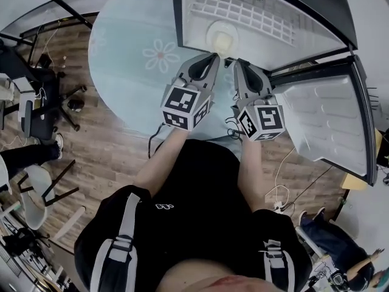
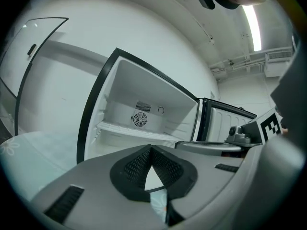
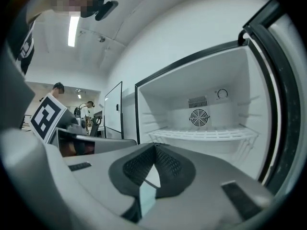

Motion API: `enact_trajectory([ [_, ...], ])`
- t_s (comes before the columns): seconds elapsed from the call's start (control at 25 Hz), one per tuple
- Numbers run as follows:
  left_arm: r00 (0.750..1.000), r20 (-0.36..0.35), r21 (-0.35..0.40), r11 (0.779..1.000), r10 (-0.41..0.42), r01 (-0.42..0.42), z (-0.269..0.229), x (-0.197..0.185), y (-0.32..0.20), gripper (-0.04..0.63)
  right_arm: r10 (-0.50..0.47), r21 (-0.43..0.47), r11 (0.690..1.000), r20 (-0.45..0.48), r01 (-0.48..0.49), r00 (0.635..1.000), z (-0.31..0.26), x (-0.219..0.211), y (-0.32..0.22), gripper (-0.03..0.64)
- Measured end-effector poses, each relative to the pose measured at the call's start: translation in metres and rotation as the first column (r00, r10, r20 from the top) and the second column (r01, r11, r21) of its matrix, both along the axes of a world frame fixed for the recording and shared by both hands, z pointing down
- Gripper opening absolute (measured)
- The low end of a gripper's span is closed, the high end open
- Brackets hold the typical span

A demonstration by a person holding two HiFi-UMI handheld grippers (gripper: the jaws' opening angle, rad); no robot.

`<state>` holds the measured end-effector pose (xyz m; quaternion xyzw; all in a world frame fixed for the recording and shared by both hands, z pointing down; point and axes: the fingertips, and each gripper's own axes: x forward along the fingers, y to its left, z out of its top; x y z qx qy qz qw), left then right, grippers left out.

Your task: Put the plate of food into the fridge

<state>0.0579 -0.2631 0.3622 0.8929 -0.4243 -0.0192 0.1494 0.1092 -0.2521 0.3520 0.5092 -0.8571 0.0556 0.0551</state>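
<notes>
The fridge point(image 1: 261, 17) stands open, with a white wire shelf point(image 3: 201, 134) and a fan grille on its back wall. In the head view a white plate point(image 1: 222, 39) with pale food sits low at the front of the compartment. My left gripper point(image 1: 212, 58) and my right gripper point(image 1: 237, 62) hover side by side just in front of the plate, tips pointing at it. Both are shut with nothing between the pads. The left gripper point(image 2: 151, 147) and the right gripper point(image 3: 154, 146) each look into the compartment, and the plate is hidden below their bodies.
The fridge door point(image 1: 322, 120) is swung open at the right. A teal rug point(image 1: 134, 53) with a flower print lies on the wooden floor before the fridge. An office chair point(image 1: 42, 105) stands at the left, and seated people point(image 1: 340, 242) are at the lower right.
</notes>
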Motion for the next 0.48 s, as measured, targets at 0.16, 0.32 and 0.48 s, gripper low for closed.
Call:
enact_trajectory([
  [0.16,1.000,0.002,0.008,1.000,0.015,-0.015,-0.001,0.006,0.006,-0.005,0.029,0.006,1.000,-0.029,-0.029,0.999,0.001,0.016,0.003,0.000],
  [0.32,1.000,0.009,0.012,1.000,0.019,-0.020,-0.004,0.005,0.010,-0.005,0.053,0.025,0.998,-0.040,-0.052,0.998,-0.007,0.022,0.004,0.000],
  [0.48,1.000,0.003,0.023,1.000,0.004,-0.004,-0.008,-0.005,0.009,-0.005,0.036,0.053,0.998,-0.076,-0.032,0.996,-0.013,0.006,0.005,0.002],
])
